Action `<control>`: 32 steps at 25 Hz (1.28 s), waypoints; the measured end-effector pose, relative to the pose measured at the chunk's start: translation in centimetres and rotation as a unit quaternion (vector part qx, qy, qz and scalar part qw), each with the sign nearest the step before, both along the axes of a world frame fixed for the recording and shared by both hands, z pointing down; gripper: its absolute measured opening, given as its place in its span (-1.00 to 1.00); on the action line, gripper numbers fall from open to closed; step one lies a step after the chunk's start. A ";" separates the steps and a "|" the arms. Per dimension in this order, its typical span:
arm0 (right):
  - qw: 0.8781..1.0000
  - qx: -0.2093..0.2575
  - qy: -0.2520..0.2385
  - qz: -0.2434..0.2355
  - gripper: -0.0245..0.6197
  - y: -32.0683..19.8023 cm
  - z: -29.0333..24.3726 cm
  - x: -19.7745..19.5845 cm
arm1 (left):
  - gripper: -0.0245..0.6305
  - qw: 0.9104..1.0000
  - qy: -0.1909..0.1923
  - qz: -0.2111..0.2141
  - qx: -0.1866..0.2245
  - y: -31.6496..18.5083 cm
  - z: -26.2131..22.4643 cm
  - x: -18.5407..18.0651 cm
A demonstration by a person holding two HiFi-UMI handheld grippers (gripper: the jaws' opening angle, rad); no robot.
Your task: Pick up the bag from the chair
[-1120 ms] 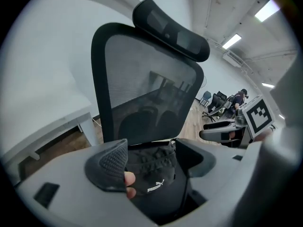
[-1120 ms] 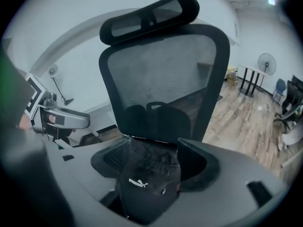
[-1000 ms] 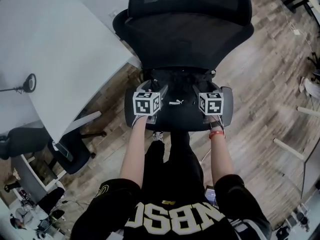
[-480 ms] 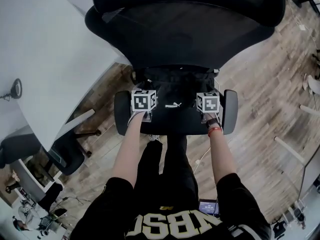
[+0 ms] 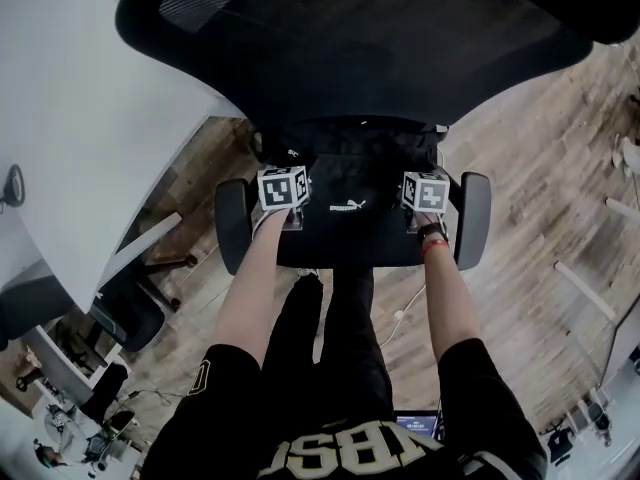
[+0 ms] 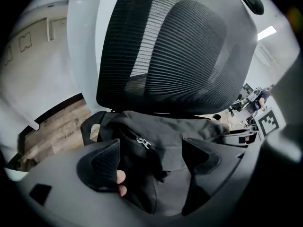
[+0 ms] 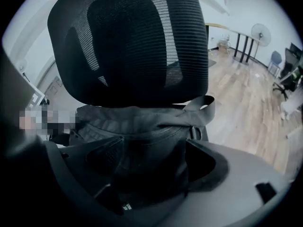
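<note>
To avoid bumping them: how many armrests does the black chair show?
2. One black padded armrest is left of the black fabric bag, the other armrest right of it. None seems hidden.

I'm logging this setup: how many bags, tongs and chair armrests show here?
Bag: 1
Tongs: 2, left tongs and right tongs
Armrests: 2, left armrest and right armrest
Total: 5
</note>
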State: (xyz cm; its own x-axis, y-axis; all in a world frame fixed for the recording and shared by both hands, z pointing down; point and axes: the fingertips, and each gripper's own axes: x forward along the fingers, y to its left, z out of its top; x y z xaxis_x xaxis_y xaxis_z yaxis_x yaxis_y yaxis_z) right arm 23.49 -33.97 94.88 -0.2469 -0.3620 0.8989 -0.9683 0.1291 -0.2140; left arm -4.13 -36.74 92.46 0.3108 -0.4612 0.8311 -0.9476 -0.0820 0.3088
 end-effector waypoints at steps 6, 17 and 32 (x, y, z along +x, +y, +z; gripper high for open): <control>1.000 0.014 -0.013 -0.004 0.33 0.0 3.0 -0.4 | 0.35 1.000 0.000 -0.022 0.015 -0.8 2.6 -0.8; 0.999 0.038 -0.014 0.012 0.16 -1.7 4.5 -0.6 | 0.18 0.997 -0.063 -0.016 0.037 -2.4 4.7 -0.7; 0.999 0.036 -0.028 0.017 -0.51 -1.5 -1.7 -2.1 | -0.78 0.997 0.023 -0.062 0.030 -1.0 -0.9 0.7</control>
